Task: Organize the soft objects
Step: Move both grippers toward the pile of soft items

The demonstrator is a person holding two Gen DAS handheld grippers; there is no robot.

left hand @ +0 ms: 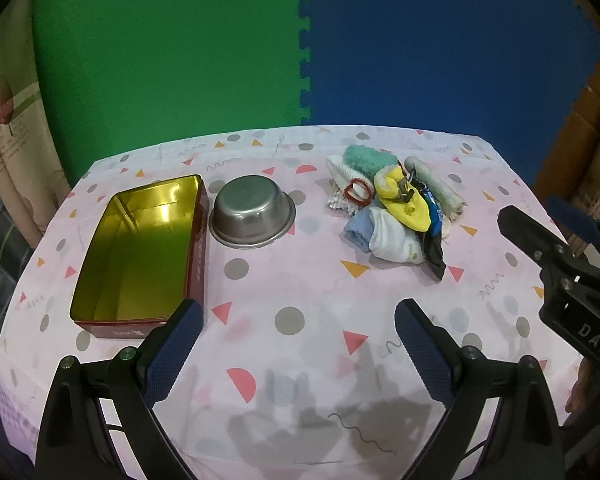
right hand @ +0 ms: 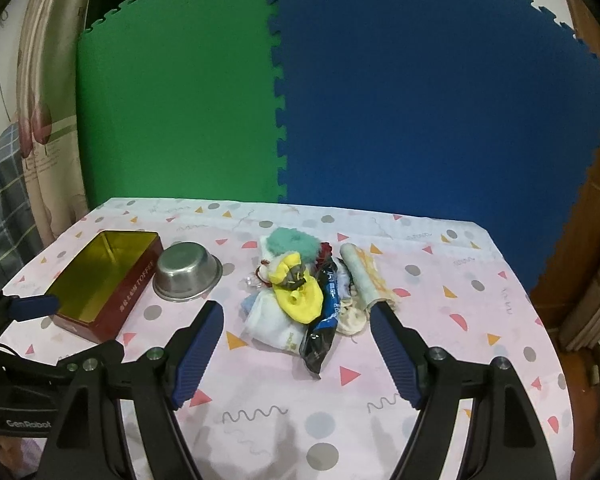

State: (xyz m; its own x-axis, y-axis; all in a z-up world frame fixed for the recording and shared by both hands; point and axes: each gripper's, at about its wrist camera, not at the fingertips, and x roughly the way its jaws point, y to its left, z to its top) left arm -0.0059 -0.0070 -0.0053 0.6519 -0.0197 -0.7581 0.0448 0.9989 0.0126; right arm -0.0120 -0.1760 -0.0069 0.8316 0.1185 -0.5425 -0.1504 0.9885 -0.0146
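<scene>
A pile of soft things point(left hand: 392, 204) lies on the table at the right: a teal fluffy cloth point(left hand: 366, 159), a yellow sock point(left hand: 406, 200), a white sock point(left hand: 396, 238), a light blue cloth point(left hand: 358, 232), a rolled pale cloth point(left hand: 436, 188), a red hair tie point(left hand: 358, 192) and a dark blue wrapper point(left hand: 434, 240). The pile also shows in the right wrist view point(right hand: 308, 292). My left gripper point(left hand: 298, 320) is open and empty, above the table's front middle. My right gripper point(right hand: 296, 316) is open and empty, just in front of the pile.
A red tin with a gold inside point(left hand: 140, 248) stands open at the left, also in the right wrist view point(right hand: 104, 280). A steel bowl point(left hand: 252, 212) stands beside it, also in the right wrist view point(right hand: 186, 272). Green and blue foam mats stand behind the table.
</scene>
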